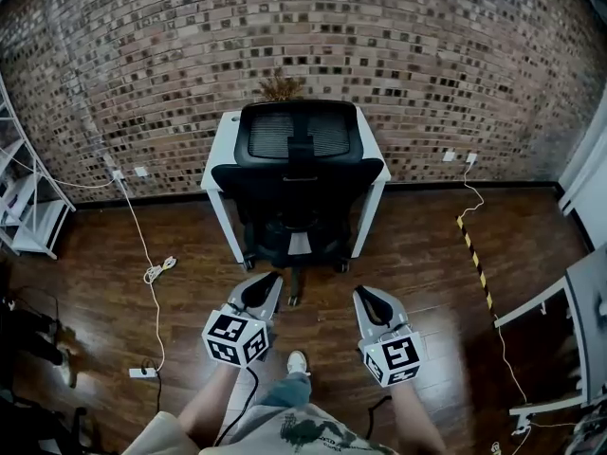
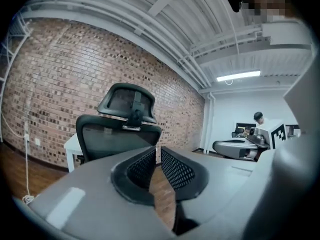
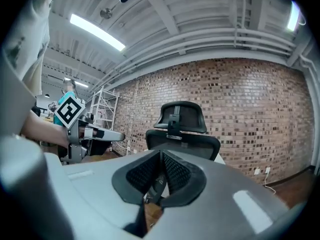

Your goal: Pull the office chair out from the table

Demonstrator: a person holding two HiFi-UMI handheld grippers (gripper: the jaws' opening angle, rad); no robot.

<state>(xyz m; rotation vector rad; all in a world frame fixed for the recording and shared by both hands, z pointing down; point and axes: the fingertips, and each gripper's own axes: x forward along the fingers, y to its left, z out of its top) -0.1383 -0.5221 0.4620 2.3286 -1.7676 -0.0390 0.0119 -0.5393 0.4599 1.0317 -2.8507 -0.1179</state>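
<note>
Currently: office chair (image 1: 299,173), black, mesh back and headrest, tucked under a white table (image 1: 224,140) against the brick wall (image 1: 142,64). Left gripper (image 1: 269,281) and right gripper (image 1: 366,298), side by side, short of the chair and apart from it. Jaws of both closed together, nothing between them. Each bears a cube of black-and-white square markers. Yellow-and-black striped tape (image 1: 474,254) on the wooden floor (image 1: 95,254).
</note>
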